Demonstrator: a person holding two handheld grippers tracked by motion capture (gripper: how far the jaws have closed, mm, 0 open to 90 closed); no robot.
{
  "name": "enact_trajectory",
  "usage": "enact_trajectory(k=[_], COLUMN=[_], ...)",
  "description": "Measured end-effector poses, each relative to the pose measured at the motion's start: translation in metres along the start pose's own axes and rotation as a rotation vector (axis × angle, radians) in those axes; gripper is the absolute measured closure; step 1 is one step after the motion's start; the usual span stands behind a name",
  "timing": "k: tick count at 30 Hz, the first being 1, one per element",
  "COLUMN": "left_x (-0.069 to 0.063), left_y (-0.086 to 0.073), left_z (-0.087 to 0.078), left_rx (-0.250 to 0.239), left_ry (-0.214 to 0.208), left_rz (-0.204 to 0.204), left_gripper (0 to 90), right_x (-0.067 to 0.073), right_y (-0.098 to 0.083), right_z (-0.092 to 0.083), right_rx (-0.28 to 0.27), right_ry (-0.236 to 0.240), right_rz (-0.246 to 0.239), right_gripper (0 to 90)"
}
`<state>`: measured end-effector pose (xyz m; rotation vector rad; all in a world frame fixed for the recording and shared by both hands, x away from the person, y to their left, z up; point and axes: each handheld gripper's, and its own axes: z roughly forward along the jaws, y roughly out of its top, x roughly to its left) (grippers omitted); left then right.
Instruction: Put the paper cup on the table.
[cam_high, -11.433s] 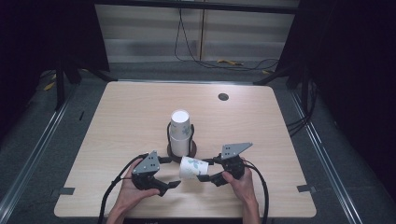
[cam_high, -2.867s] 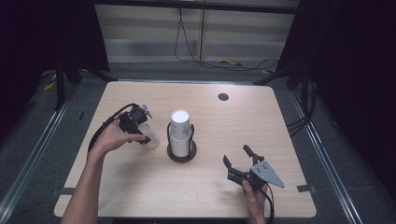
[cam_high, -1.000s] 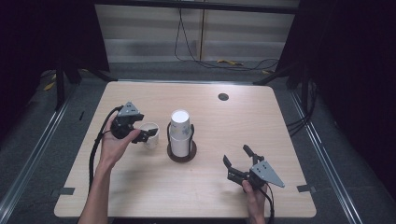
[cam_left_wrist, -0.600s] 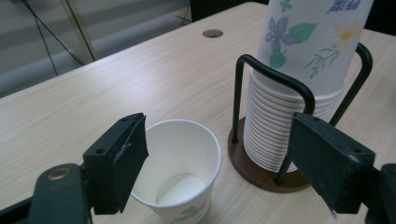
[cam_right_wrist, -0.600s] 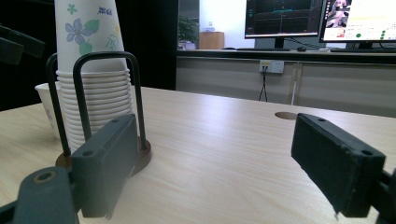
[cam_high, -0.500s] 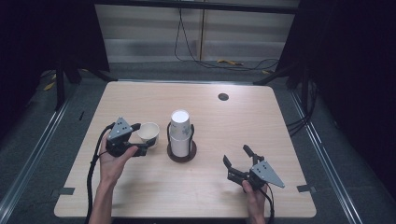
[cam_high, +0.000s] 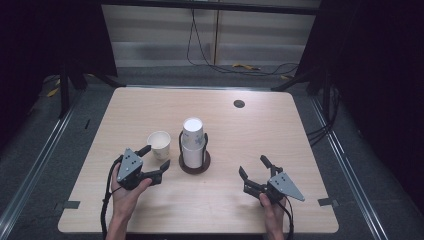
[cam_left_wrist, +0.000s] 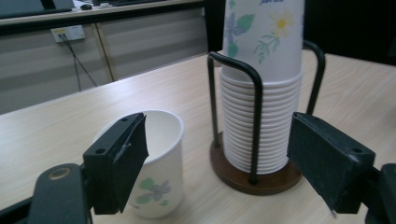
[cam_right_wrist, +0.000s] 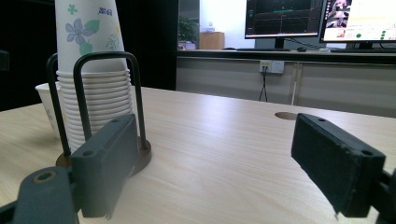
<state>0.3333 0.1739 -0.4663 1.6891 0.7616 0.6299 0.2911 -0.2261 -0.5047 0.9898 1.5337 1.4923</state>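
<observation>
I am holding a two-fingered tool in each hand over a pale wooden worktop (cam_high: 280, 135). My left gripper (cam_high: 156, 157) sits low near the front left of the worktop, its fingers (cam_left_wrist: 119, 163) spread wide and holding nothing. A single paper cup (cam_high: 159, 144) with a small flower print stands upright and open at the top just beyond those fingers; in the left gripper view one finger overlaps the cup's near side, but I cannot tell whether it touches. Just to the right of the cup, and apart from it, is a tall stack of paper cups (cam_high: 193, 142) nested inside a black wire holder (cam_left_wrist: 256, 116) on a round brown base (cam_high: 195, 165). My right gripper (cam_high: 255, 167) rests near the front right, well apart from the stack, its fingers also spread wide with only bare wood between them. A small round hole (cam_high: 239, 103) marks the far side of the worktop.
</observation>
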Motion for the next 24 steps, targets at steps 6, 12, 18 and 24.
enact_trajectory(k=[6, 12, 18, 24], left_x=[-0.008, -0.020, -0.020, -0.019], left_y=[-0.021, -0.040, -0.046, -0.050], left_z=[0.000, -0.001, -0.007, -0.016], left_rx=[-0.011, 0.007, -0.060, -0.149], left_ry=[0.013, 0.037, 0.039, 0.056], left_rz=[-0.030, 0.007, -0.038, -0.052], left_gripper=[19.1, 19.1, 18.8, 18.8], right_x=[0.000, 0.000, 0.000, 0.000], right_y=[0.000, 0.000, 0.000, 0.001], right_z=[0.000, 0.000, 0.000, 0.003], right_rx=[-0.001, 0.001, 0.001, 0.030], right_ry=[-0.001, -0.001, -0.002, -0.003], right_rz=[0.002, 0.000, 0.000, 0.002], right_gripper=[14.4, 14.4, 14.6, 13.0])
